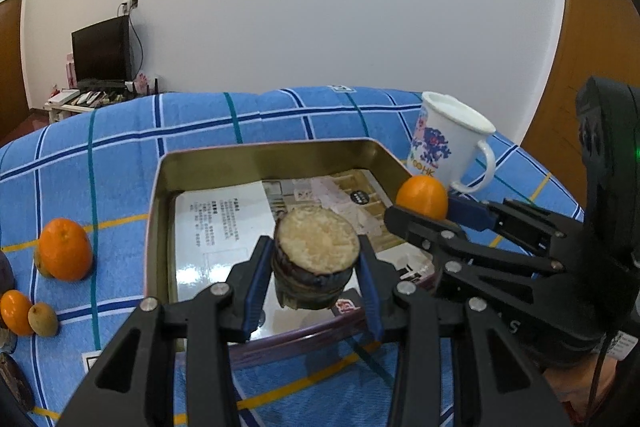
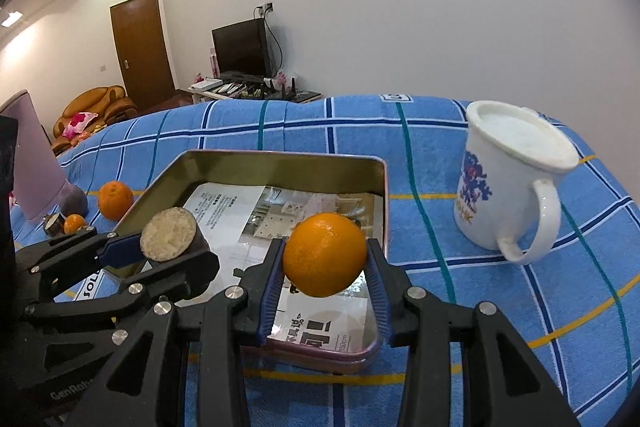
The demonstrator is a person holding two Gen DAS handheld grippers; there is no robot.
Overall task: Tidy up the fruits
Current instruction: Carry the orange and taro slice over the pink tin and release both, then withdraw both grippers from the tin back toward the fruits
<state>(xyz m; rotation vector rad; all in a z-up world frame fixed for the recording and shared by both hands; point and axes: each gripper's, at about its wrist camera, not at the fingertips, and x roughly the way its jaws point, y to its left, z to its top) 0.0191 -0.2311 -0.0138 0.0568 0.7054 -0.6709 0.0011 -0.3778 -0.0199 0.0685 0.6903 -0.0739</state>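
left tool (image 1: 316,267): black plastic linkage arms with long cut-out slots, joined by round silver screws.
left tool fingers (image 1: 258,283): 2 black bars lined with ribbed blue pads.
left tool markings: white lettering on its body, seen from the right wrist, only partly readable.
right tool (image 2: 325,265): same black linkage build with silver screws at each joint.
right tool fingers (image 2: 273,281): 2 black bars with ribbed blue pads.
right tool body: bulky black housing behind the arms, with a small green light.
cable: a thin black lead hangs below that housing.
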